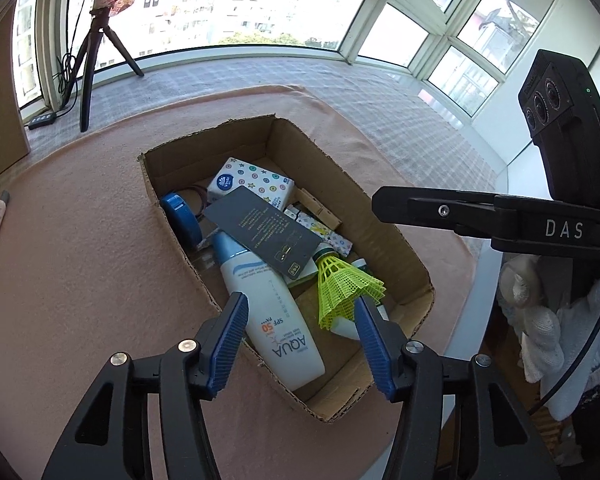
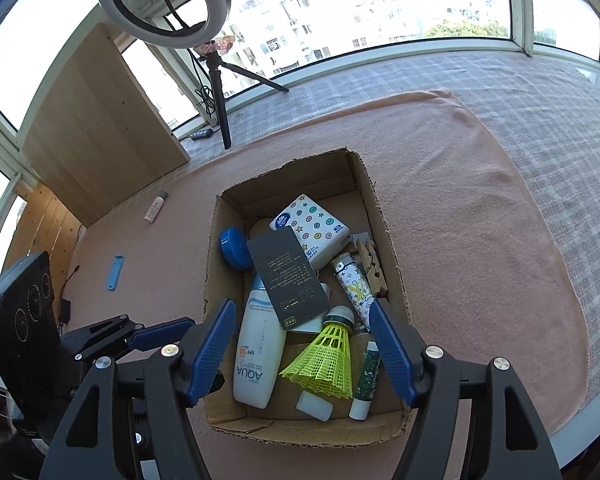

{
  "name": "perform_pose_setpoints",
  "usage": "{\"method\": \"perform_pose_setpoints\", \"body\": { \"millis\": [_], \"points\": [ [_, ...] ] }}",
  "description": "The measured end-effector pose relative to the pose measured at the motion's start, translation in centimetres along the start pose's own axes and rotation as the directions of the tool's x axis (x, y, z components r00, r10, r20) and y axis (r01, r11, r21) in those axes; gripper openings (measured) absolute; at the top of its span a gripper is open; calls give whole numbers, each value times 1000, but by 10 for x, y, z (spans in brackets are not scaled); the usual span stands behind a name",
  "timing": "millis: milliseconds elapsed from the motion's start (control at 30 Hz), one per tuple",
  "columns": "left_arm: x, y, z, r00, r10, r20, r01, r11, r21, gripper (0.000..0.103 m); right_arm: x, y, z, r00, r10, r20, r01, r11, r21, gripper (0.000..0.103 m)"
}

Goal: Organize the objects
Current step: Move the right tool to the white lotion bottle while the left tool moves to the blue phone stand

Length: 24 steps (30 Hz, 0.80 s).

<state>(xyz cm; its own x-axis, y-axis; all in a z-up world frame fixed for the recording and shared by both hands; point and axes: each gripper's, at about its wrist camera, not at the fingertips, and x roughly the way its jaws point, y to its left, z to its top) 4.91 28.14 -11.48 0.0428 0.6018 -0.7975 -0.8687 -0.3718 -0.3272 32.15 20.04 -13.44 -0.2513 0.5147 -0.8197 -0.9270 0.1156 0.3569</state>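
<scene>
Far left on the pink cloth (image 2: pixel 480 216), a pink tube (image 2: pixel 154 209) and blue strip (image 2: pixel 115 273) lie outside the cardboard box (image 2: pixel 384 216). My left gripper (image 1: pixel 300 320) hangs released over the sunscreen bottle (image 1: pixel 274 312); my right gripper (image 2: pixel 304 344) gapes empty above the yellow shuttlecock (image 2: pixel 326 360). Risk, I judge: grippers this near may collide, or crush the shuttlecock skirt.
</scene>
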Motion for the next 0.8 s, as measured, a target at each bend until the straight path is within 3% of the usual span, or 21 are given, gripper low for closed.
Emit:
{"method": "perform_pose_setpoints", "body": {
  "millis": [333,800],
  "points": [
    [-23,26,-7,999,49,17,-49,998,-38,59,6,21,-1,1000,14,-1,-14,1000,-25,66],
    [-70,100,-33,988,147,42,-139,977,-164,59,31,84,4,999,40,-17,-41,994,-104,66]
  ]
}}
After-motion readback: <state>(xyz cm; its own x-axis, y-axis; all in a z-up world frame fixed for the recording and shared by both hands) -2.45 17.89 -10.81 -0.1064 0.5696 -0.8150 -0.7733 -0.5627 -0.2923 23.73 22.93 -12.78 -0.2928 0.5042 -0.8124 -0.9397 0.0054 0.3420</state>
